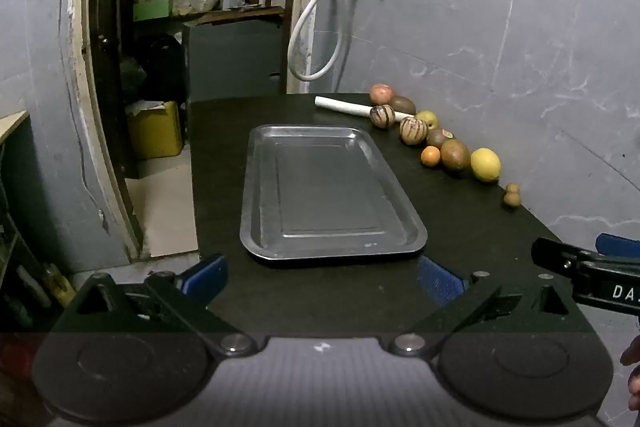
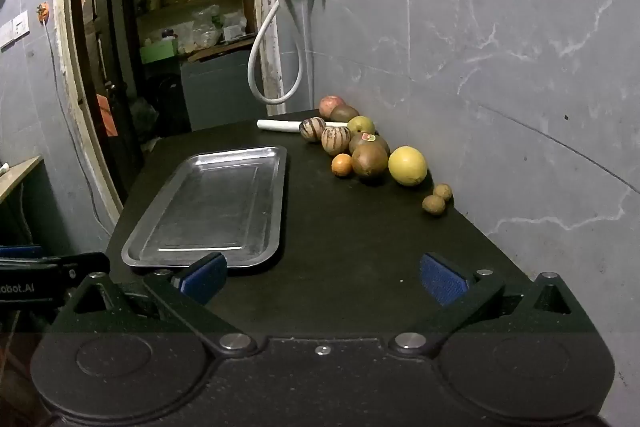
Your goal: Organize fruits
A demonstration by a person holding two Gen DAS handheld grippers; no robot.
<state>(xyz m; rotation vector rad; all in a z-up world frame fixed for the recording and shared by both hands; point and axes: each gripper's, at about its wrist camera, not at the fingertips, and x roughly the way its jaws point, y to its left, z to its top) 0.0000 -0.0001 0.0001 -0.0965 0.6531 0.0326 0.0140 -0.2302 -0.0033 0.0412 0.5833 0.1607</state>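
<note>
An empty steel tray (image 1: 332, 191) (image 2: 212, 203) lies on the black table. Several fruits line the wall on the right: a yellow lemon (image 1: 485, 165) (image 2: 407, 165), a brown fruit (image 1: 455, 157) (image 2: 369, 160), a small orange (image 1: 430, 156) (image 2: 342, 165), two striped fruits (image 1: 413, 131) (image 2: 335, 140), a red apple (image 1: 381, 93) (image 2: 331, 105) and two small brown fruits (image 1: 512, 198) (image 2: 434, 205). My left gripper (image 1: 322, 279) is open and empty just before the tray. My right gripper (image 2: 324, 277) is open and empty near the table's front, right of the tray.
A white roll (image 1: 344, 105) (image 2: 280, 125) lies at the back of the table. A grey marbled wall (image 2: 500, 47) runs along the right. A white hose (image 1: 316, 27) hangs at the back. An open doorway to a cluttered store room (image 1: 180, 27) is at the left.
</note>
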